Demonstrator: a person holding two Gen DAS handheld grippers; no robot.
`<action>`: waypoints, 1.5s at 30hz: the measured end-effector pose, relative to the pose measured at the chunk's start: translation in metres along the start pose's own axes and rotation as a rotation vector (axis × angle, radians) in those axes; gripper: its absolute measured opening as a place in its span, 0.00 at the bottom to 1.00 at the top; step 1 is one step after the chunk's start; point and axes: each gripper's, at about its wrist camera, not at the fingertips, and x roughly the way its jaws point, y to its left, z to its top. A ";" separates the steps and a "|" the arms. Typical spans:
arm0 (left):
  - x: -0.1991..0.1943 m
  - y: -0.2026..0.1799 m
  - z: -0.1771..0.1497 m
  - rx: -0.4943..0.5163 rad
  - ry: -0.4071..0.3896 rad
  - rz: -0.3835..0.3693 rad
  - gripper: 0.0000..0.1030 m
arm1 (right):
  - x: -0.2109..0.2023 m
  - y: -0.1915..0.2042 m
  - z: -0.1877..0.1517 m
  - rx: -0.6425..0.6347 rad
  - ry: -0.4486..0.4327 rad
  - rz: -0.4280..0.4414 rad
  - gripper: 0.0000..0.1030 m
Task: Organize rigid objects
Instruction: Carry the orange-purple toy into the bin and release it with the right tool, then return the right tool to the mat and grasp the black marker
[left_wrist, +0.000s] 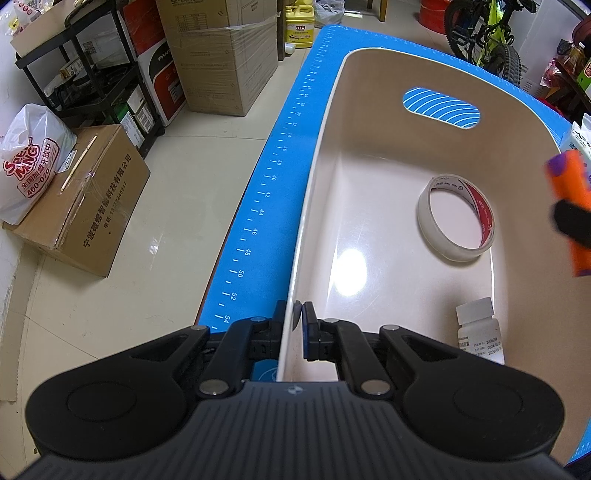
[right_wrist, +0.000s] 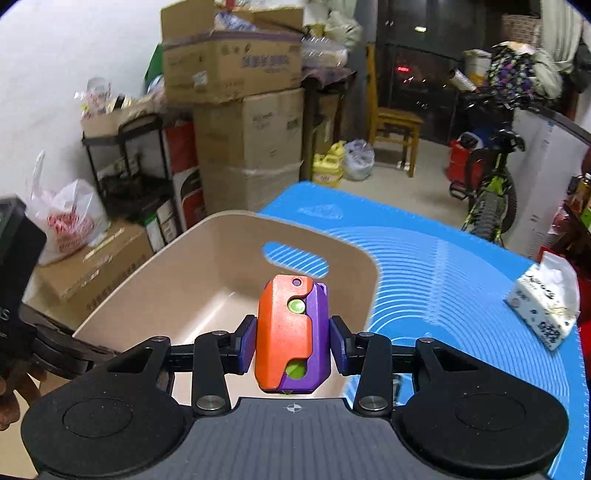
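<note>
A beige plastic bin (left_wrist: 317, 206) stands on a blue mat (left_wrist: 280, 147). My left gripper (left_wrist: 294, 320) is shut on the bin's near left rim. Inside the bin lie a roll of white tape (left_wrist: 458, 218) and a small white pill bottle (left_wrist: 480, 332). My right gripper (right_wrist: 292, 341) is shut on an orange and purple toy block (right_wrist: 288, 332) and holds it above the bin's (right_wrist: 177, 266) right side. The toy with the right gripper also shows at the right edge of the left wrist view (left_wrist: 570, 214).
A tissue pack (right_wrist: 546, 299) lies on the mat (right_wrist: 443, 277) at the right. Cardboard boxes (left_wrist: 88, 199), a black shelf (left_wrist: 92, 74) and a white bag (left_wrist: 29, 166) stand on the floor at the left. A bicycle (right_wrist: 487, 192) stands behind the table.
</note>
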 end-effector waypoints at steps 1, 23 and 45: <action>0.000 0.000 0.000 0.000 0.000 0.000 0.09 | 0.006 0.005 0.000 -0.008 0.014 0.002 0.46; 0.000 -0.001 0.000 0.004 -0.001 0.005 0.09 | 0.054 0.046 -0.023 -0.194 0.226 -0.069 0.46; 0.000 -0.001 -0.001 0.004 -0.001 0.005 0.09 | -0.024 -0.037 0.001 0.009 -0.018 -0.066 0.51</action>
